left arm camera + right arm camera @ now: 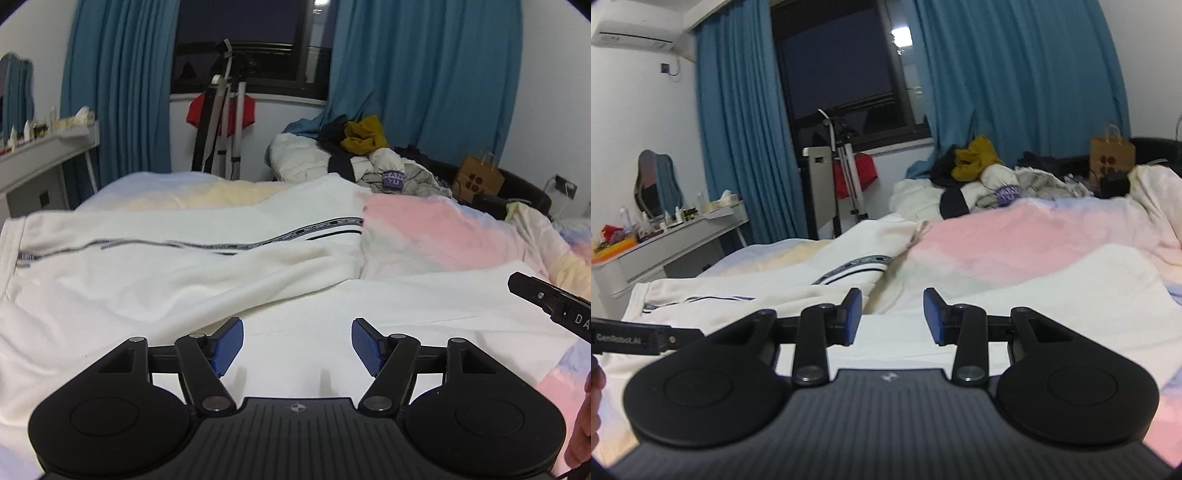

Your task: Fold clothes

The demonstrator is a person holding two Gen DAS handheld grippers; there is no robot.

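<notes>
A white garment (177, 269) with a black printed stripe lies spread across the bed, its long part running from the left toward the middle. Another white part (424, 306) lies flat to the right and under my left gripper (297, 332). That gripper hovers low over the cloth, open, with nothing between its blue pads (229, 345). In the right wrist view the same garment (746, 288) lies ahead and to the left. My right gripper (892, 308) hangs above the white cloth (1052, 291) with its pads apart and nothing between them.
The bed has a pastel pink, blue and yellow sheet (443, 229). A pile of clothes (369, 155) and a brown paper bag (478, 179) sit at its far end. A grey dresser (44, 158) stands to the left, a stand with a red garment (221, 110) under the window.
</notes>
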